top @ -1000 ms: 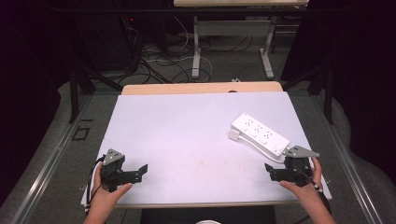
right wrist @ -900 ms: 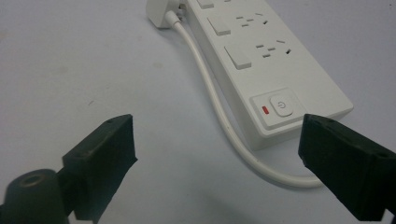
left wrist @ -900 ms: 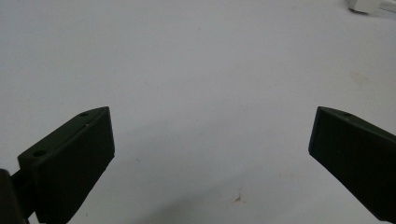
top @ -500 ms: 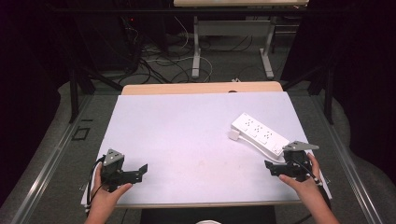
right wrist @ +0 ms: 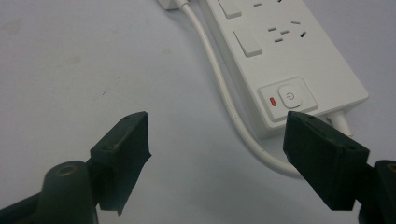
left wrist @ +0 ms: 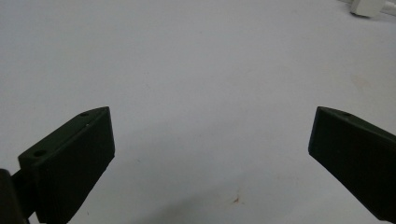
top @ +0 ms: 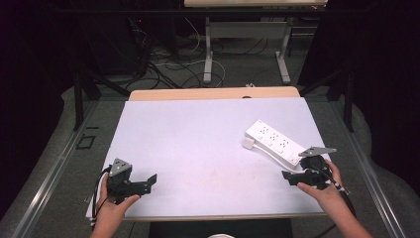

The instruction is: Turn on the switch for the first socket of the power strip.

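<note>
A white power strip (top: 275,141) lies at an angle on the right side of the white table (top: 198,139), its cable (right wrist: 224,88) running along its near side to a white plug (top: 247,144). My right gripper (top: 291,174) stands open just short of the strip's near end. In the right gripper view its jaws (right wrist: 217,144) are spread, with the power button (right wrist: 290,96) and a red light (right wrist: 273,101) close ahead of the right jaw. My left gripper (top: 147,181) rests open at the front left, its jaws (left wrist: 212,154) wide over bare table.
A wooden strip (top: 213,93) borders the table's far edge. Beyond it are a desk's metal legs (top: 208,49) and loose cables (top: 168,64) on the floor. The plug (left wrist: 369,5) shows far off at the top right of the left gripper view.
My right gripper has crept a little forward toward the near end of the power strip. The left gripper has stayed where it was.
</note>
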A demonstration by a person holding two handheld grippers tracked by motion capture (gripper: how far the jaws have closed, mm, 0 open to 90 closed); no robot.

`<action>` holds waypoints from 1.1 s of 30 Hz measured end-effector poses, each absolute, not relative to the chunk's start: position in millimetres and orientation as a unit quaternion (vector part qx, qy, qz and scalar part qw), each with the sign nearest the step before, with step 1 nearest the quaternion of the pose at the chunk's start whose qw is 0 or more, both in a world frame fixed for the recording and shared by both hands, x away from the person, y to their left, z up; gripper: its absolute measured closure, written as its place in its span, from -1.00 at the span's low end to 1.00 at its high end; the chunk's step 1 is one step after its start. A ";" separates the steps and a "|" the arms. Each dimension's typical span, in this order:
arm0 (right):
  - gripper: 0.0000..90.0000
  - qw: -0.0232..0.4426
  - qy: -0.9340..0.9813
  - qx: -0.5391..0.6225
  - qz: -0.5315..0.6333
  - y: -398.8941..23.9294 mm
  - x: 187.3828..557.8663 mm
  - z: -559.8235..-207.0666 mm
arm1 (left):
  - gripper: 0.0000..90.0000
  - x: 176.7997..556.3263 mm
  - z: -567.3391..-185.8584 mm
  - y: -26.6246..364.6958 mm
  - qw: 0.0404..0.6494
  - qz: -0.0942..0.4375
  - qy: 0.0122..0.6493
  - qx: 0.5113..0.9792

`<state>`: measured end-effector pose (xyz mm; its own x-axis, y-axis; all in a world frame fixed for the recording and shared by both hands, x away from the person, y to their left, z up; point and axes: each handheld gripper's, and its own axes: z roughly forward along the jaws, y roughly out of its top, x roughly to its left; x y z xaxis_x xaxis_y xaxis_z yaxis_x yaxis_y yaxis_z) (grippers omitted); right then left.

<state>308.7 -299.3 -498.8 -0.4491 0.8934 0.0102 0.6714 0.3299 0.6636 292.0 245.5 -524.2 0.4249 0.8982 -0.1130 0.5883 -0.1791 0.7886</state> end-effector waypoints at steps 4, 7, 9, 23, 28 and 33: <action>-0.49 0.179 0.802 0.489 0.293 -300.2 310.3 -494.5 | -1.00 291.8 -524.7 244.8 0.403 0.195 0.499 0.742; -0.48 0.180 0.805 0.485 0.291 -300.5 311.8 -492.8 | -1.00 291.7 -524.2 245.1 0.400 0.193 0.498 0.745; -0.47 0.177 0.807 0.486 0.286 -300.6 313.4 -488.7 | -1.00 291.7 -524.4 244.8 0.400 0.192 0.498 0.745; -0.36 0.180 0.828 0.464 0.257 -297.5 328.2 -471.2 | -0.97 292.4 -526.8 244.2 0.400 0.194 0.500 0.743; -0.30 0.176 0.832 0.463 0.251 -297.3 335.3 -464.4 | -0.97 292.4 -526.0 245.7 0.397 0.191 0.498 0.747; -0.22 0.177 0.837 0.456 0.246 -298.0 344.0 -455.7 | -0.97 292.4 -526.4 245.3 0.398 0.190 0.501 0.744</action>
<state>344.0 -298.0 -455.7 -0.5213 0.8505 -0.0706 0.6763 0.4622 0.5736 292.4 245.3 -526.4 0.4254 0.8976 -0.1158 0.5940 -0.1804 0.7839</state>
